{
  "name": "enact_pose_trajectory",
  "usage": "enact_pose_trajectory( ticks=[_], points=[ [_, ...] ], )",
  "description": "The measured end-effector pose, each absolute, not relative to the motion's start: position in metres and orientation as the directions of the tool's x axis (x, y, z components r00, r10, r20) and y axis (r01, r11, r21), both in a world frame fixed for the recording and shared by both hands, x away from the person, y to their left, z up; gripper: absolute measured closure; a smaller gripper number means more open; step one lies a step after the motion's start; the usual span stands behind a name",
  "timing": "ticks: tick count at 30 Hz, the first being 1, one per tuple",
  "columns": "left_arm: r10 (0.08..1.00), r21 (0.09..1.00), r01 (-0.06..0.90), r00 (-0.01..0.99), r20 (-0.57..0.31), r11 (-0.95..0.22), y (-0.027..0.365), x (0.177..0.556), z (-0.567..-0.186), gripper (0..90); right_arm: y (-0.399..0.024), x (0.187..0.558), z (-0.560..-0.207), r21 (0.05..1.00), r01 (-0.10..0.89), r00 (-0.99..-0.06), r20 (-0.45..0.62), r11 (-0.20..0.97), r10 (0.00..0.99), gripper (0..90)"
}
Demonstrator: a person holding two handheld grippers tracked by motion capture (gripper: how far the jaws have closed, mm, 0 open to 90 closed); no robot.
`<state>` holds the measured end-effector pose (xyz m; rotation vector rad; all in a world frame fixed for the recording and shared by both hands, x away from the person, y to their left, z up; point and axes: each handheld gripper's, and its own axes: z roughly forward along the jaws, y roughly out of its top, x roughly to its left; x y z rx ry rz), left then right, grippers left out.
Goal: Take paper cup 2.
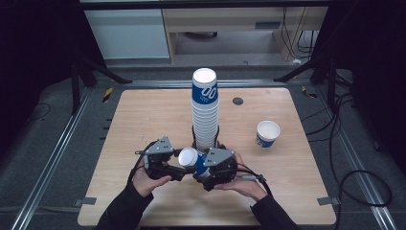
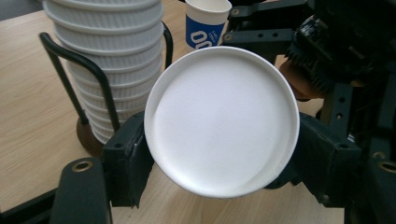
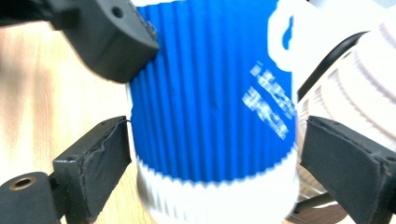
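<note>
Blue ribbed paper with a white band and white rim: that is the cup [image 1: 195, 162] held between the two grippers, just in front of the tall stack of cups [image 1: 205, 108] that rises near the middle of the wooden table [image 1: 143, 120]. In the high view the cup lies tilted on its side, its white mouth turned toward the left gripper [image 1: 168, 165]. In the left gripper view the round white opening of the cup [image 2: 221, 120] faces the camera, with a black jaw set against the rim on each side, so that gripper pinches the cup. In the right gripper view the cup's blue wall [image 3: 210, 107] stands between the right gripper's [image 3: 212, 163] jaws; the left-hand jaw meets the wall, while the other appears just clear of it, so I cannot tell whether that grip is closed. A jaw of the other gripper presses the cup near the top of that view. The stack sits in a black wire holder [image 2: 77, 79] with a dark round base. To the right of the stack, well apart, a single cup [image 1: 267, 134] stands upright on the table. A hand [image 1: 143, 181] holds each gripper from below.
</note>
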<state>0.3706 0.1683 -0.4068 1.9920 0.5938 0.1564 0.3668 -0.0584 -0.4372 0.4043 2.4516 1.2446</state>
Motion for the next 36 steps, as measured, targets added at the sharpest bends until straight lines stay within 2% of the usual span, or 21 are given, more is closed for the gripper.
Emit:
enact_pose_trajectory(
  ticks=[8,17,26,36],
  points=[
    [0.480,0.890,0.328,0.865,-0.149,-0.316,0.190,0.378,-0.402,26.8,-0.080,0.370,-0.423,0.857,0.104,-0.881,-0.156,0.504,0.447,8.2],
    [0.448,0.925,0.292,0.879,-0.160,-0.242,0.205,0.380,-0.398,26.8,-0.098,0.375,-0.419,0.891,0.158,-0.914,-0.031,0.426,0.404,7.7],
    [0.374,0.936,0.294,0.904,-0.207,-0.193,0.201,0.378,-0.398,26.9,-0.093,0.375,-0.423,0.892,0.165,-0.936,0.007,0.421,0.351,7.4],
    [0.319,0.936,0.273,0.927,-0.195,-0.223,0.189,0.374,-0.400,26.9,-0.089,0.375,-0.424,0.905,0.162,-0.948,0.032,0.394,0.317,7.7]
  ],
)
